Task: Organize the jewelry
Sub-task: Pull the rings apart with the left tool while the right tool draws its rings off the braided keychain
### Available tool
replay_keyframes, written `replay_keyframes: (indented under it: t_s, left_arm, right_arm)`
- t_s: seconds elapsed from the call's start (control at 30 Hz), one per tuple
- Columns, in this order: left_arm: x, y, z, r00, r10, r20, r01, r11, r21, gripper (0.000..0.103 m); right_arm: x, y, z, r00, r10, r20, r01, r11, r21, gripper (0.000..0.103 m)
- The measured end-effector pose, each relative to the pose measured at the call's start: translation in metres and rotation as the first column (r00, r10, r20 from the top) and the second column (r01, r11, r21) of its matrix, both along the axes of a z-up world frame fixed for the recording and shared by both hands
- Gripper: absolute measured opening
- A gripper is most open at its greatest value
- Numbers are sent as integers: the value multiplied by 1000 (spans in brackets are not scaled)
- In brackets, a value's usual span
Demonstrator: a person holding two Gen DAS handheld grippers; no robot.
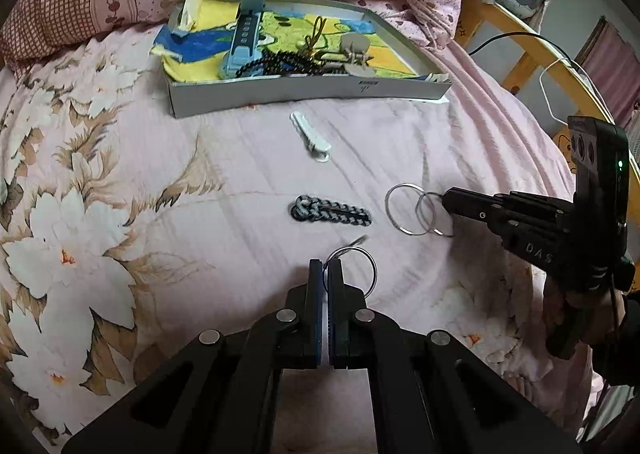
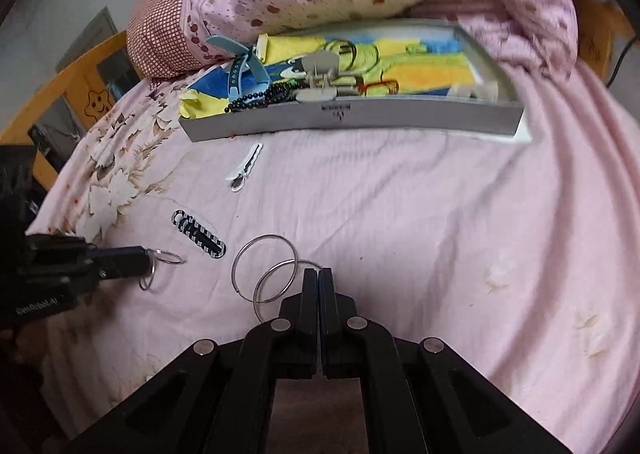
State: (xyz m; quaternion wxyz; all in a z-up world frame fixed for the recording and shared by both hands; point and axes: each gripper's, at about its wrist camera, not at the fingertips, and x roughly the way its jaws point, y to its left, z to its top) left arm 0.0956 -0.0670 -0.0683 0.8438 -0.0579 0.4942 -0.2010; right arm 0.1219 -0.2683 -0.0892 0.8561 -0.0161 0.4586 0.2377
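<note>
Left wrist view: the left gripper [image 1: 325, 266], bottom middle, pinches small rings [image 1: 354, 266] — the box [image 1: 304, 92] sits up top.

Right wrist view: the right gripper [image 2: 319, 278], bottom middle, pinches two big rings [image 2: 266, 270].

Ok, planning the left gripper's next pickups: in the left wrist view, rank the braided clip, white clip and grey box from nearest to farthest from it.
1. Braided clip, just ahead of the left gripper.
2. White clip, farther up the bedspread.
3. Grey box, farthest, by the pillows.
</note>
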Motion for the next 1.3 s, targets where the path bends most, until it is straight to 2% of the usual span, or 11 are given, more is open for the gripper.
replay_keyframes:
  t_s: [0.1,0.13,0.17,0.5,0.83,1.07,1.1,1.17,1.3]
  left_arm:
    - [2,2,-3,1000,8,-17,-8,1000,-5,0]
    - [3,3,-5,1000,10,-23,-10,1000,-7,0]
    - [3,4,-5,1000,10,-25,-11,1000,-9,0]
    - [5,8,-7,999,20,-31,-21,1000,-18,0]
    - [11,26,-8,994,104,-41,-105,994,-26,0]
    - [15,32,-10,990,124,-60,-127,991,-41,0]
    - [15,32,-10,991,123,-57,-125,991,-39,0]
    - [14,32,-10,991,121,-54,-123,992,-38,0]
    - [14,29,-10,993,114,-39,-115,993,-32,0]
  right_arm:
    - [3,5,-4,999,18,-32,-18,1000,12,12]
    - [3,6,-5,999,25,-38,-24,1000,19,22]
    - [3,9,-5,999,33,-41,-32,999,31,25]
    - [15,21,-6,997,58,-57,-54,997,56,25]
    - [11,36,-8,991,107,-79,-101,992,78,25]
    - [15,49,-9,993,110,-52,-109,994,22,25]
    - [13,51,-9,993,111,-39,-111,994,4,24]
    - [11,54,-10,993,116,-19,-116,993,-30,8]
    - [7,52,-8,993,116,2,-116,993,-36,4]
